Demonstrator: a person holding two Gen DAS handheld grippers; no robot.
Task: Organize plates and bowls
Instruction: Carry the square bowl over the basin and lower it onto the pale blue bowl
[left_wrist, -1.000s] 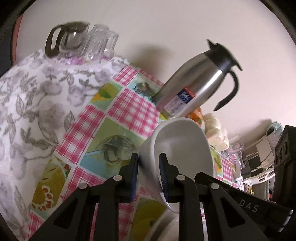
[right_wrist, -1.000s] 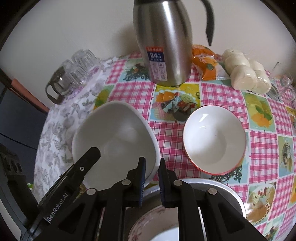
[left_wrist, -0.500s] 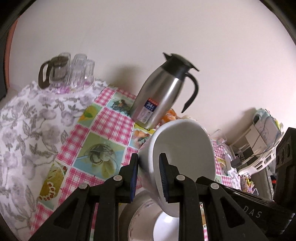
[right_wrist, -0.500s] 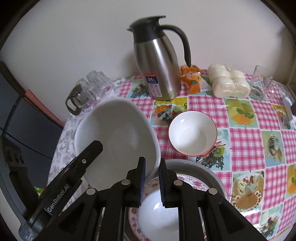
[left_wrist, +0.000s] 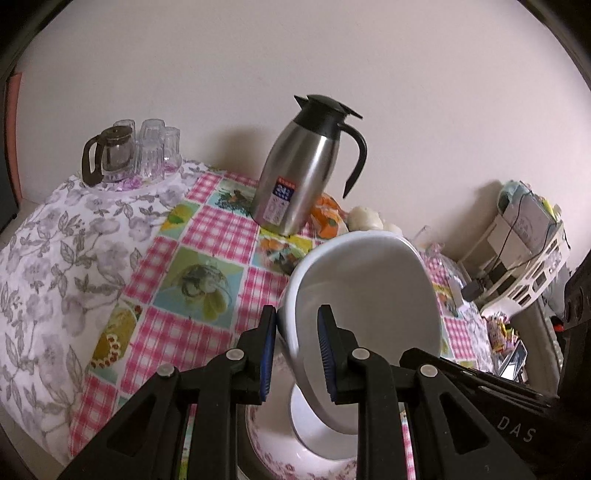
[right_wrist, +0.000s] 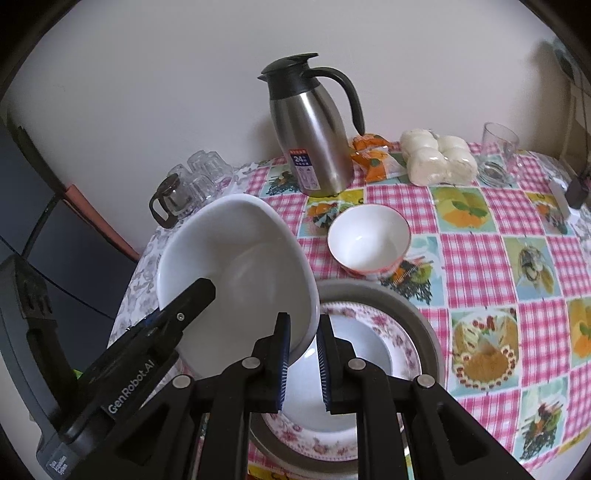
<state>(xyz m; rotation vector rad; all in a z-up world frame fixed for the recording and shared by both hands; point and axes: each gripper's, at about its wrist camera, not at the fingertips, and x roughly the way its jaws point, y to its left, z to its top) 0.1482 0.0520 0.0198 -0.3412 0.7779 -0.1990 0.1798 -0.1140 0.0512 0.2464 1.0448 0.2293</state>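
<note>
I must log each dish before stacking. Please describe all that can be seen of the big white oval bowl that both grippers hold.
The big white oval bowl looks like glossy plain ceramic, deep, empty and clean inside. It is tilted, held in the air above the floral-rimmed plate. The left gripper clamps its rim on one side and the right gripper clamps the opposite side, each with one of its fingers inside and one outside. Nothing else visibly touches it.

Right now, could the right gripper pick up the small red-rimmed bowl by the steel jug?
Probably not yet: the right gripper is shut on the big white bowl's rim, as is the left gripper. The small bowl itself sits uncovered.
</note>
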